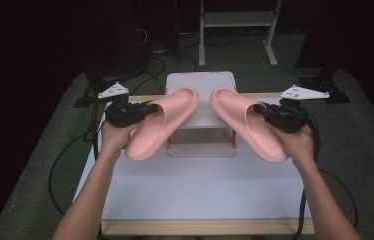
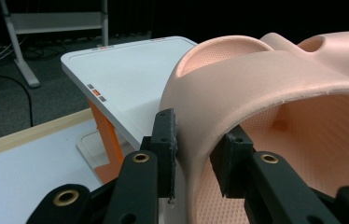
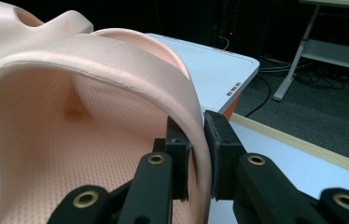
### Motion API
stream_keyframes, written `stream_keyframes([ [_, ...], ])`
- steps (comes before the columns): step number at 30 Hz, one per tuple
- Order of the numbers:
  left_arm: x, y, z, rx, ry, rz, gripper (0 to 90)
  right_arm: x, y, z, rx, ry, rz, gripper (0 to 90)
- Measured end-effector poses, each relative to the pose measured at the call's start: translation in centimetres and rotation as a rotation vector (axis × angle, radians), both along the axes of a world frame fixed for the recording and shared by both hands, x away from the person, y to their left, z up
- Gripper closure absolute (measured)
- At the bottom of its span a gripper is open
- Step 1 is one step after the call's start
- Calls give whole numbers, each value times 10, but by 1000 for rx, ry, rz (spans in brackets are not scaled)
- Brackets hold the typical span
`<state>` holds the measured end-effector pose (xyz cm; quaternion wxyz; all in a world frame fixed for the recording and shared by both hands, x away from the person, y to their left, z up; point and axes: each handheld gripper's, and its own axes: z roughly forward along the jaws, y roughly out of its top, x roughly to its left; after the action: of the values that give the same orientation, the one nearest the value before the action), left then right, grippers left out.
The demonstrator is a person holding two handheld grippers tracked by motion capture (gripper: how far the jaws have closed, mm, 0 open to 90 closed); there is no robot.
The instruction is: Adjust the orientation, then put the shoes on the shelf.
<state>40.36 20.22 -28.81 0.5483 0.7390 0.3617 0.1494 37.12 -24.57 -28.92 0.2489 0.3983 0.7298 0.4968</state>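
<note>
Two pink slippers (image 1: 161, 122) (image 1: 247, 122), each clamped in a closed claw (image 1: 147, 109) (image 1: 264, 112), apparently above the table (image 1: 195, 190).

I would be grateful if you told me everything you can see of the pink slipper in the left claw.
The left slipper is a pale pink slide of what looks like soft foam, with a thick sole, a broad upper band and a finely dotted footbed. It is held up in the air, its toe end pointing away from the person, in front of the white stand. The left claw is shut on the band's side wall, one jaw outside and one inside. It hangs apart from the right slipper.
</note>
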Motion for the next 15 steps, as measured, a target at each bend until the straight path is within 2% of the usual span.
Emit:
stream_keyframes([
  [5,4,4,-1,-11,9,18,720,2,1,0,8,2,-3,801],
  [9,8,5,-1,-5,13,28,720,3,0,0,2,5,-6,800],
  [15,14,4,-1,-10,19,28,720,8,-1,-1,9,8,-18,800],
])
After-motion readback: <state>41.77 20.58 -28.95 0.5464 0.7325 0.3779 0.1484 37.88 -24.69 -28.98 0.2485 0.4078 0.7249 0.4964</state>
